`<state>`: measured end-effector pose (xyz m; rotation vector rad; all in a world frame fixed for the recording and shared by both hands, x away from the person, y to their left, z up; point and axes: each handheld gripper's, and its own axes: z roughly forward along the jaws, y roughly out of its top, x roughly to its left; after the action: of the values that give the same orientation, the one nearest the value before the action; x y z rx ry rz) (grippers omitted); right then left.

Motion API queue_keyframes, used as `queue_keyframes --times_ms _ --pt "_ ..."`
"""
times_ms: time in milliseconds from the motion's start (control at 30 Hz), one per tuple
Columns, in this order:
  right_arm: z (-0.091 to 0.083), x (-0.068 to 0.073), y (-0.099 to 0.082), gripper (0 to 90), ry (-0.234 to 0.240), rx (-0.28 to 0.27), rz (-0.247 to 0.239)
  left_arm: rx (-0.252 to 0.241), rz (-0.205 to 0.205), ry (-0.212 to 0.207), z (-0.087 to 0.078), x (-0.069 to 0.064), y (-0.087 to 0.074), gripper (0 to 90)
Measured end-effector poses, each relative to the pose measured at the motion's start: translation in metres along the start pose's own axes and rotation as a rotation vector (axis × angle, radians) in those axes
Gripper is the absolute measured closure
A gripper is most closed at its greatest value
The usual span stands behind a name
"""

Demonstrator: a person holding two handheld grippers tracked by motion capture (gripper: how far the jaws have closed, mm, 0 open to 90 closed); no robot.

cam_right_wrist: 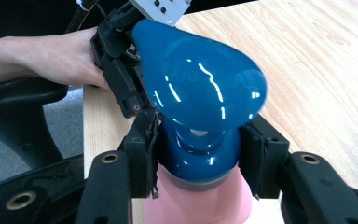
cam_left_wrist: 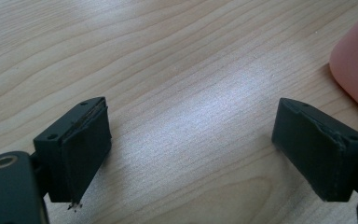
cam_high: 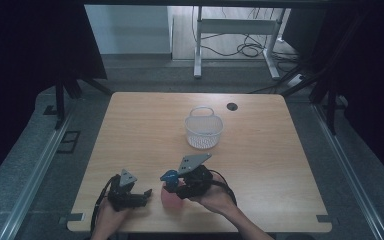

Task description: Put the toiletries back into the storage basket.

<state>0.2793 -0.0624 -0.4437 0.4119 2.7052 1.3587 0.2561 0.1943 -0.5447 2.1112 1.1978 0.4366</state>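
So the right gripper is clamping onto the blue pump cap of a pink bottle, pads squeezing the cap's neck from both sides (really snug grip in the right gripper view). The bottle is sitting near the front edge of the wooden table, between the two hands. The left gripper is resting just beside it with its jaws spread wide over bare wood. A white basket is sitting farther back.
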Motion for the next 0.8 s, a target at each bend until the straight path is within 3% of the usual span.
queue_keyframes --times_ms 233,800 --pt "-0.001 0.002 -0.001 52.9 -0.011 0.002 -0.014 0.001 0.0 0.0 0.0 0.0 0.0 11.3" --pt "-0.015 -0.002 0.009 52.9 0.006 -0.007 0.017 0.001 0.001 0.0 0.0 0.0 0.0 11.3"
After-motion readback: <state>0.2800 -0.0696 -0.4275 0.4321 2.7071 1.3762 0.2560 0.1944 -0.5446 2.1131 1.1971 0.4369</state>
